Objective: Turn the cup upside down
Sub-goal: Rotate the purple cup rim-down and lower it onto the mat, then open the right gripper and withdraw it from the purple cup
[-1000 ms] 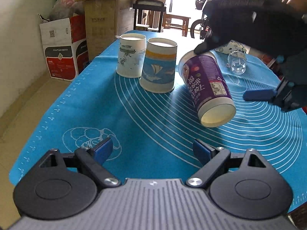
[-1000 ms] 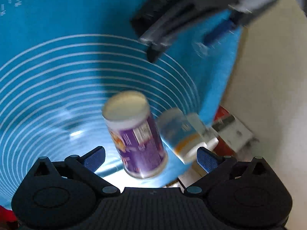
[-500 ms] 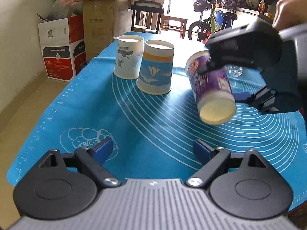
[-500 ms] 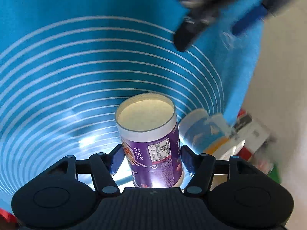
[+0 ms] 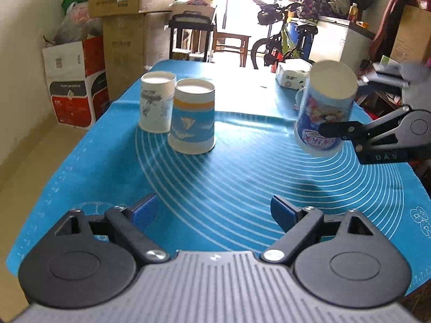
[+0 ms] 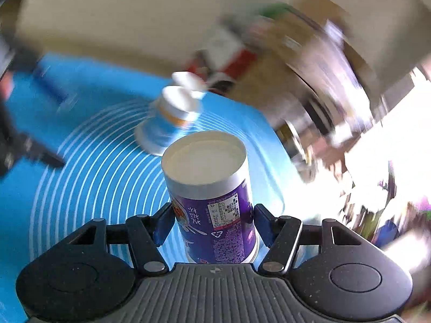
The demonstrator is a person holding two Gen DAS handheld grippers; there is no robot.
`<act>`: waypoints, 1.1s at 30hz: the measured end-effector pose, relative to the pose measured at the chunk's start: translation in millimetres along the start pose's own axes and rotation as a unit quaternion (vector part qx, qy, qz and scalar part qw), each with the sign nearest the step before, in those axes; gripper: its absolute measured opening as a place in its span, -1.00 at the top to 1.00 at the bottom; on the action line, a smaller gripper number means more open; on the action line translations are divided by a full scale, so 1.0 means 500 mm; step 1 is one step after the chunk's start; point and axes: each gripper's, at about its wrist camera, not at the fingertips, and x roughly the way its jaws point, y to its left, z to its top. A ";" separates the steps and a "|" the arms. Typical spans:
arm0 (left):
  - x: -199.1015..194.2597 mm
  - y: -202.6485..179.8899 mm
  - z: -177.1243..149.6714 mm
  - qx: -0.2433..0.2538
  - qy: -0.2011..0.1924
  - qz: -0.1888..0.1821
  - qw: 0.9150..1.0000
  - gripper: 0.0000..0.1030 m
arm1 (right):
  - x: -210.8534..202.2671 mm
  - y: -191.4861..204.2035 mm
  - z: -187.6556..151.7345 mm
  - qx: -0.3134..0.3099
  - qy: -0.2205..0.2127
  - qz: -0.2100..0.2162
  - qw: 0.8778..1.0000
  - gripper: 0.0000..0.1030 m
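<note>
Right gripper (image 6: 210, 222) clamped purple paper cup (image 6: 210, 204), white base up, printed label; left gripper (image 5: 214, 211) spread wide, empty, above ringed blue mat (image 5: 215, 188)

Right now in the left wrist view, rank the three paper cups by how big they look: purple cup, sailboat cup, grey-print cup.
1. Purple cup, held off the mat in the right gripper.
2. Sailboat cup, slightly smaller.
3. Grey-print cup, smallest, but it stands farthest back, so its true size is unsure.
</note>
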 end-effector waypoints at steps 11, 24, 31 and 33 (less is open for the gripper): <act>0.012 -0.038 0.009 0.013 0.006 0.004 1.000 -0.74 | -0.006 -0.096 -0.132 0.303 -0.036 0.004 0.952 -0.20; 0.000 -0.056 0.011 0.009 0.011 0.005 1.000 -0.74 | -0.061 -0.060 -0.137 0.316 -0.045 -0.035 0.947 -0.79; -0.026 -0.088 0.007 0.027 -0.003 0.006 1.000 -0.74 | -0.170 -0.001 -0.192 0.384 -0.070 -0.074 0.918 -0.98; -0.030 -0.096 0.005 0.033 -0.004 0.007 0.999 -0.74 | -0.189 0.016 -0.206 0.383 -0.068 -0.092 0.917 -0.99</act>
